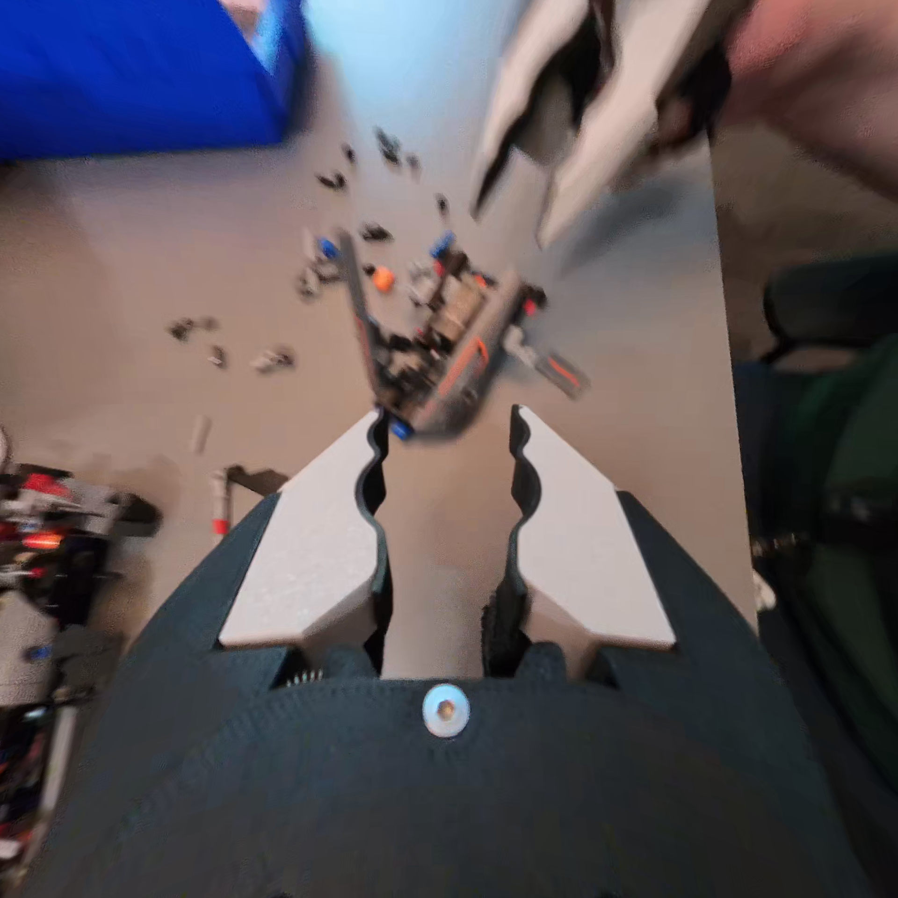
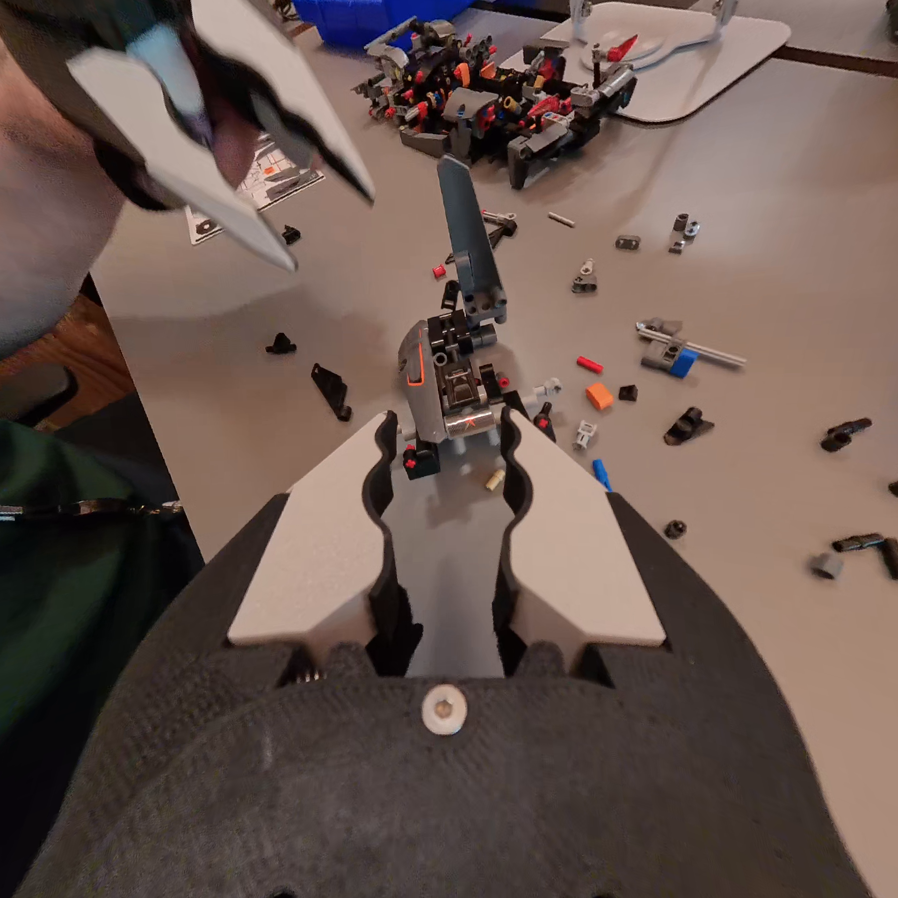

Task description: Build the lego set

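A small grey and black lego assembly point(image 2: 449, 384) with orange trim and a long dark grey panel point(image 2: 466, 233) sticking up stands on the grey table. My right gripper point(image 2: 444, 418) is open and empty, its tips just short of the assembly's near end. In the blurred left wrist view the same assembly point(image 1: 432, 340) lies just beyond my left gripper point(image 1: 447, 413), which is open and empty. The right gripper point(image 1: 510, 218) shows blurred at the top right there. The left gripper point(image 2: 330, 233) shows blurred at the top left of the right wrist view.
Loose lego parts are scattered on the table point(image 2: 729, 607): an orange piece point(image 2: 598, 396), a blue-and-grey axle piece point(image 2: 680, 352), black connectors point(image 2: 687, 425). A larger lego build point(image 2: 491, 102) sits at the back, an instruction sheet point(image 2: 272, 180) at back left, a blue bin point(image 1: 136, 73) behind. The table edge point(image 2: 146, 384) runs left. The grippers' ends are close to 11 cm from one another. About 8 cm separates my right fingertips from the orange piece point(image 2: 598, 396). Look for it in the left wrist view point(image 1: 386, 280) too.
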### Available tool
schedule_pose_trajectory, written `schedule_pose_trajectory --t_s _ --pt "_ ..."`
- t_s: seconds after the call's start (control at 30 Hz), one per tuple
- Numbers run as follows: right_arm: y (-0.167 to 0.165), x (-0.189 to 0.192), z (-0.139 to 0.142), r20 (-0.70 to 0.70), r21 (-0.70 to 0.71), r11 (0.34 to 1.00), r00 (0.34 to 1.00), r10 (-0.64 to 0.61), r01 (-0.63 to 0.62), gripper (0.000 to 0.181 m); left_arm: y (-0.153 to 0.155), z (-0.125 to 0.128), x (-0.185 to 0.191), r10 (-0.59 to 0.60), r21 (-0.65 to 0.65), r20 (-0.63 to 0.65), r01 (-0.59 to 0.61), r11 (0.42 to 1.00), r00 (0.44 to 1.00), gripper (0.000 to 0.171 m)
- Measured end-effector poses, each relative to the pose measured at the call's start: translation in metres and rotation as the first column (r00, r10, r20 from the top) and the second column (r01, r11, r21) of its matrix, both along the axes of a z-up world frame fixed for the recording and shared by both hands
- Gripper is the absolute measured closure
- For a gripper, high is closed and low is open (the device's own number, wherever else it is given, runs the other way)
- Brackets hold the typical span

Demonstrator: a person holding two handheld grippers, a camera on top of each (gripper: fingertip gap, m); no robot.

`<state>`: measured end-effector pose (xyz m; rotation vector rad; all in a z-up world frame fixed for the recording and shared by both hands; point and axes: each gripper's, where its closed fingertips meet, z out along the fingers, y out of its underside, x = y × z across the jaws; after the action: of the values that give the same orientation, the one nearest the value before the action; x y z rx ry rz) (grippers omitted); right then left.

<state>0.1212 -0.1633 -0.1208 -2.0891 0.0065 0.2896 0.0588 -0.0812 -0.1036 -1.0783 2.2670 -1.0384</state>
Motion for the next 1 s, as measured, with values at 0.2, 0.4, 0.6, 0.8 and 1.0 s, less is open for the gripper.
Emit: schedule_pose_trajectory --t_s 0.2,0.4,0.6,0.8,1.0 --pt "-0.002 -0.003 -0.011 -0.029 0.009 0.999 0.999 -0.035 0.035 0.14 0.002 0.024 0.065 0.174 0.018 0.0 -0.174 0.985 0.985 0.13" --pt "-0.002 -0.001 -0.01 -0.03 0.017 0.996 0.996 -0.086 0.087 0.137 0.002 -0.002 0.076 0.214 0.028 -0.088 -0.212 0.977 0.973 0.166" --pt "0.012 -0.008 -0.016 0.047 0.011 0.995 0.994 -0.097 0.096 0.134 0.021 0.0 0.072 0.299 -0.047 -0.079 -0.303 0.952 0.951 0.171" --pt "0.021 -0.015 0.001 0.139 0.076 0.99 0.982 -0.126 0.117 0.126 0.045 0.0 0.067 0.384 -0.213 -0.084 -0.393 0.895 0.92 0.171" --pt "0.036 -0.036 0.007 0.137 0.084 0.993 0.986 -0.092 0.081 0.119 0.064 -0.002 0.065 0.451 -0.375 -0.106 -0.456 0.807 0.886 0.171"
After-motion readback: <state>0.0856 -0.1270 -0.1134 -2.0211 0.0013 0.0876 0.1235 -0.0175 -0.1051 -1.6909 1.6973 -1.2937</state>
